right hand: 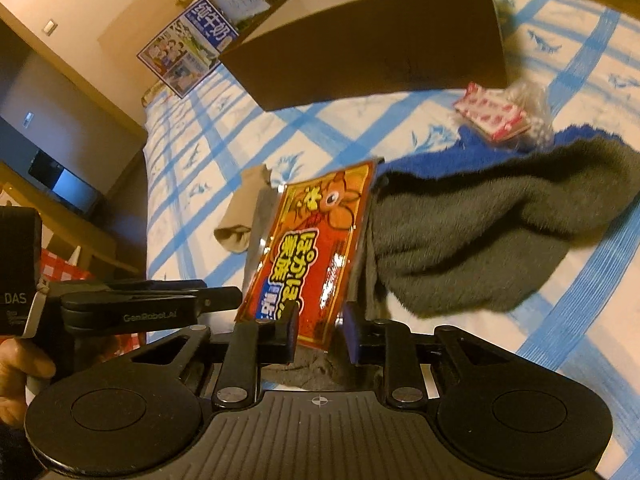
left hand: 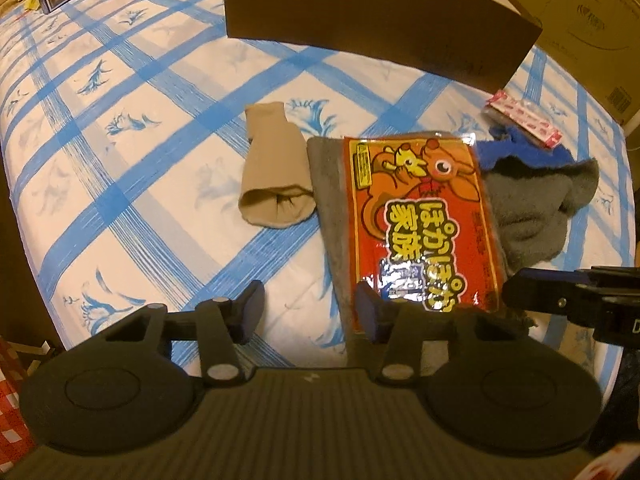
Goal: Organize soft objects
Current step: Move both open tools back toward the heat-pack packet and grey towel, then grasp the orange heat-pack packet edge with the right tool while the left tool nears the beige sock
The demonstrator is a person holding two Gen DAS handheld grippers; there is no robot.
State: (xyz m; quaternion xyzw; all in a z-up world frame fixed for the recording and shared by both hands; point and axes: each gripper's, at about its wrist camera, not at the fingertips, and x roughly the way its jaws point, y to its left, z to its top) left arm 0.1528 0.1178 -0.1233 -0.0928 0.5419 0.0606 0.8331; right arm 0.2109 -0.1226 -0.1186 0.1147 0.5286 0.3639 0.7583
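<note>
Lying flat on a grey cloth near the middle of the blue-checked bed cover: orange warmer pack, its near end between the blue pads of the right gripper. Jaws narrowed about that end, pinching the pack; contact of both pads not quite certain. Left gripper spread wide, its right pad at the pack's near left corner, its left pad over bare cover. Beige sock just beside the cloth's left edge. Grey fleece bunched at the pack's right, blue towel behind it. Brown cardboard box standing toward the far edge.
</note>
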